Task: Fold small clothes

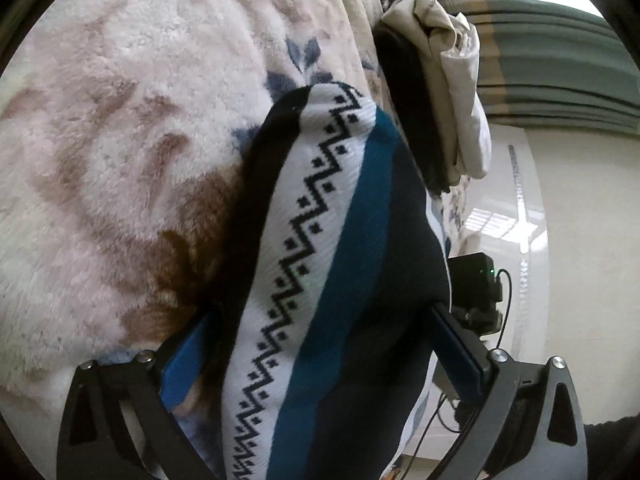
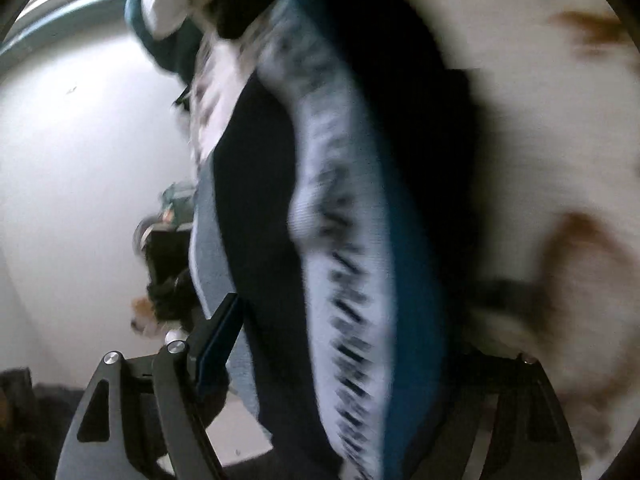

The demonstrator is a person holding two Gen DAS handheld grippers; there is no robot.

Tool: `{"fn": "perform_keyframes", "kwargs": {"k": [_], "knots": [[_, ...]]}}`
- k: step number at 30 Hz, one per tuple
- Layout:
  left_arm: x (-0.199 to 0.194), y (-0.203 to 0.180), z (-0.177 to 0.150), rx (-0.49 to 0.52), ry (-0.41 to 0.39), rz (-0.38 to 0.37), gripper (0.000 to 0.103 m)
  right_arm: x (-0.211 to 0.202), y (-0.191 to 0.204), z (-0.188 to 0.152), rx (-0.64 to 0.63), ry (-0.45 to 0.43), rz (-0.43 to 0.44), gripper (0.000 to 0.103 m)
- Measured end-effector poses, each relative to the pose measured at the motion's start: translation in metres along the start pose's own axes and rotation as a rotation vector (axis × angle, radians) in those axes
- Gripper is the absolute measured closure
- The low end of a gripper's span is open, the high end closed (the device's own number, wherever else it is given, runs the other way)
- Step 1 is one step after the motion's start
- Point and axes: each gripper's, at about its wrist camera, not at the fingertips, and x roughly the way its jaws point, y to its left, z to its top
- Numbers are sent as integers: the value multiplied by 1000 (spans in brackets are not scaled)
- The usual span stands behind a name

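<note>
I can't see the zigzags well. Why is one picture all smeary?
Right wrist view: motion blur smears the sock and blanket. Left wrist view: sharp, the sock's zigzags crisp; the fisheye bends the edges, and the floor shows glare.

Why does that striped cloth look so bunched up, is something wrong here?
Nothing looks damaged or spilled. The black, white and teal zigzag-patterned knit garment bulges between the left gripper fingers, above a fluffy pink-and-brown blanket. The right wrist view is motion-blurred, so detail there is unclear.
</note>
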Motion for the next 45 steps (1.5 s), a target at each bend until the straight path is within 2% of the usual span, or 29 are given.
{"fn": "perform_keyframes", "kwargs": {"k": [2,3,4,5,6,9,10,15,21,26,30,34,37,39,42,43,45], "knots": [[2,-3,1,0,-19,-18,1,10,4,3,-16,21,1,23],[3,-7,2,3,-32,-37,2,10,4,0,-17,19,2,28],[4,-11,1,12,-39,-71,15,8,1,-7,-6,8,20,33],[4,-15,0,19,-36,-84,31,6,1,-8,-1,-6,35,48],[7,-23,1,31,-22,-77,55,1,3,-10,-4,-31,37,61],[2,-33,7,42,-23,-43,66,-12,13,-20,-17,-94,12,67],[0,-35,9,27,-16,-64,68,-16,16,-24,-15,-111,12,68],[-11,-67,20,40,6,-76,71,-36,39,-45,-19,-176,13,70],[-30,-155,58,168,25,-76,71,-93,91,-48,-35,-283,35,70],[-27,-230,132,254,26,-78,70,-153,145,-3,-55,-379,3,70],[-6,-271,214,312,12,-48,70,-192,171,66,-63,-437,-16,70],[29,-279,272,346,24,21,70,-208,165,138,-33,-446,-64,70],[62,-269,295,343,59,98,70,-208,144,178,16,-427,-126,70],[77,-258,302,330,88,142,70,-204,131,195,50,-405,-176,70],[83,-248,304,317,105,159,66,-190,123,202,70,-382,-225,69],[83,-247,305,317,107,166,65,-189,125,204,81,-377,-238,66],[78,-251,304,318,111,190,64,-188,129,206,94,-377,-295,54]]}}
